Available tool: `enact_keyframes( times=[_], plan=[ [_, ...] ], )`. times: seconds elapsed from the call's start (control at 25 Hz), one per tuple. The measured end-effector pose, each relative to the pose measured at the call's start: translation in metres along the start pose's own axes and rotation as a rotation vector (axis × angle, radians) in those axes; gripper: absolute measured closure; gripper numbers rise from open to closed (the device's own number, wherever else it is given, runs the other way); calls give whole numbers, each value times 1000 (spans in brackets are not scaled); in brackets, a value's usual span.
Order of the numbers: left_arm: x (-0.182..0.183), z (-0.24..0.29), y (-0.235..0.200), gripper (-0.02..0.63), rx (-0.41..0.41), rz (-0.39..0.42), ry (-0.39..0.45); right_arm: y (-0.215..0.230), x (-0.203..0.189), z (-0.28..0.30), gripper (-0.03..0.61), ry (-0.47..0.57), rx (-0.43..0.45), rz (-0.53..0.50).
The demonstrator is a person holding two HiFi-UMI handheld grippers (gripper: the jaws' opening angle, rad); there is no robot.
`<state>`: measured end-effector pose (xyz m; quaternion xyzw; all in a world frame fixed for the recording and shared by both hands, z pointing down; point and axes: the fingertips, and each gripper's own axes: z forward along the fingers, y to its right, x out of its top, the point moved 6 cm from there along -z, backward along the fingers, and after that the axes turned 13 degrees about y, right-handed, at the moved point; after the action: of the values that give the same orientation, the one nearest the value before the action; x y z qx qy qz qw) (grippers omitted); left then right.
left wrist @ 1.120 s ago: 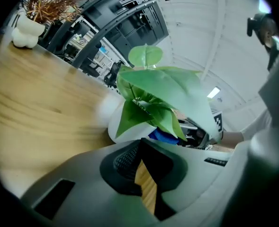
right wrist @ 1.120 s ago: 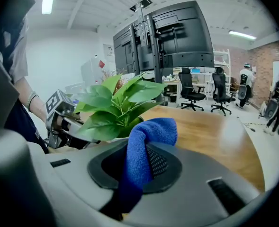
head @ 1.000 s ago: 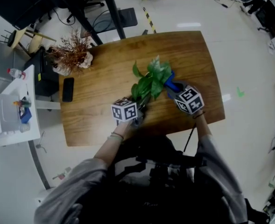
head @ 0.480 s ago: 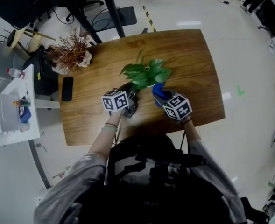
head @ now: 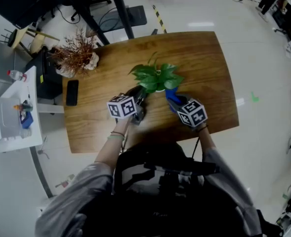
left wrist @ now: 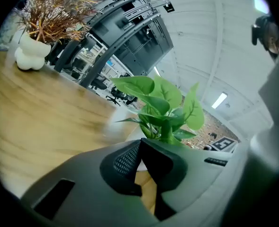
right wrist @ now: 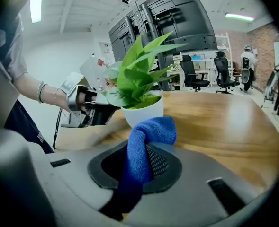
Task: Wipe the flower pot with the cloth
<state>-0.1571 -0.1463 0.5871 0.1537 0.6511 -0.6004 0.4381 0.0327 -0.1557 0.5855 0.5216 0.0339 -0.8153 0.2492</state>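
**Pot pinched at the rim, cloth at its side**

We see the small white round flower pot (right wrist: 144,113), with its green leafy plant (head: 155,76), standing upright near the middle of the brown wooden table (head: 204,58). The left gripper (left wrist: 140,144) meets it from the person's left. Its jaws are drawn narrow and pinch the pot's rim, one pad outside the wall and the other inside, under the leaves. The right gripper (right wrist: 146,150) has its jaws clamped on the blue microfibre cloth (right wrist: 151,131). The cloth's bunched end pokes out past the tips, right at the pot's near wall, though we cannot tell whether it touches. At the table's far left corner we find dried reddish-brown twigs in a lumpy white vase (head: 75,58), with a flat black phone (head: 72,94) near them, both well apart from the pot
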Motion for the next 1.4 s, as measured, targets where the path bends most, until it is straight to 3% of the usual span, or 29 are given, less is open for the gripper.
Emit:
enact_keyframes(
  times=[0.2,0.4,0.56,0.84,1.16,1.28,1.4],
  plan=[
    [-23,-11,7,609,-15,-25,-46,40,23,-5,518,24,-67,-64],
    [-27,-4,8,609,-26,-28,-68,48,51,6,518,42,19,-146],
    [-14,0,0,609,-4,-14,-54,39,51,14,518,7,82,-178],
    [5,3,-17,609,22,-16,-19,15,25,23,518,-42,102,-128],
    [14,5,-21,609,21,-10,0,5,10,41,518,-33,40,-36],
    [18,0,-14,609,18,43,8,4,12,33,518,-17,-37,6],
    [24,-11,-3,609,35,146,23,-1,14,20,518,25,-120,86]
  ],
)
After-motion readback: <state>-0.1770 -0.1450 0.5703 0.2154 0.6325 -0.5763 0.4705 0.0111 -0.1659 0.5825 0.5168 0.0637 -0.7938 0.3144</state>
